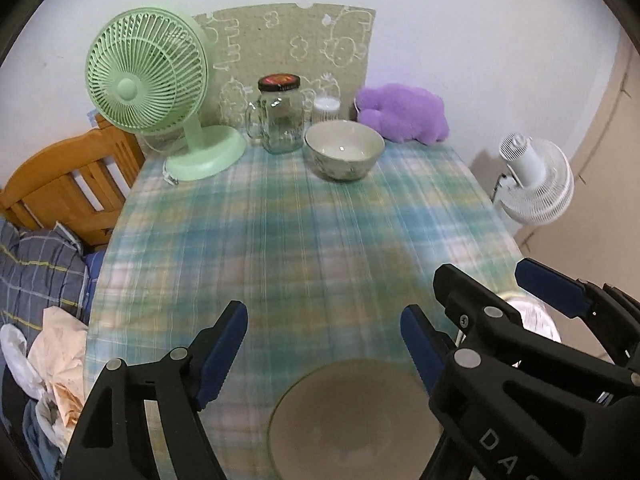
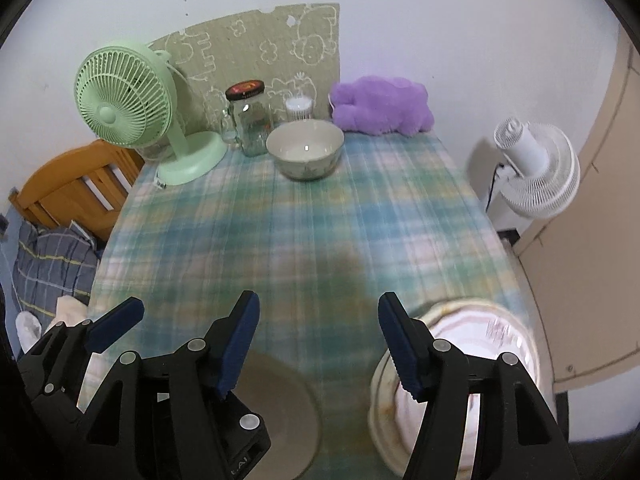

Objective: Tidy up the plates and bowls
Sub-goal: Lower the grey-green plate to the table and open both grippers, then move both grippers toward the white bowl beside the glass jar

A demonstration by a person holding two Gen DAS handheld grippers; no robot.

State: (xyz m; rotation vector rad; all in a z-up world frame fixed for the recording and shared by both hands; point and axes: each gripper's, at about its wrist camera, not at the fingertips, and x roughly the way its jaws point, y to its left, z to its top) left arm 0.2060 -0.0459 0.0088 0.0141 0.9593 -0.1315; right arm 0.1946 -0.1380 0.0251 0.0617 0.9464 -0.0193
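Both tools are empty. The left gripper (image 1: 324, 344) has its jaws spread with nothing between them, and so does the right gripper (image 2: 318, 340).

Taking the bowl (image 1: 345, 149) as landmark: it stands at the far end of the table (image 1: 280, 240), just in front of the jar (image 1: 280, 114). Well nearer than the bowl, at the near edge, lies a grey plate (image 1: 352, 420). To the right of that, also well apart from the bowl, sits a patterned plate (image 2: 472, 360).

By my reading nothing is stacked yet; the three pieces lie separate, so gathering them all remains.
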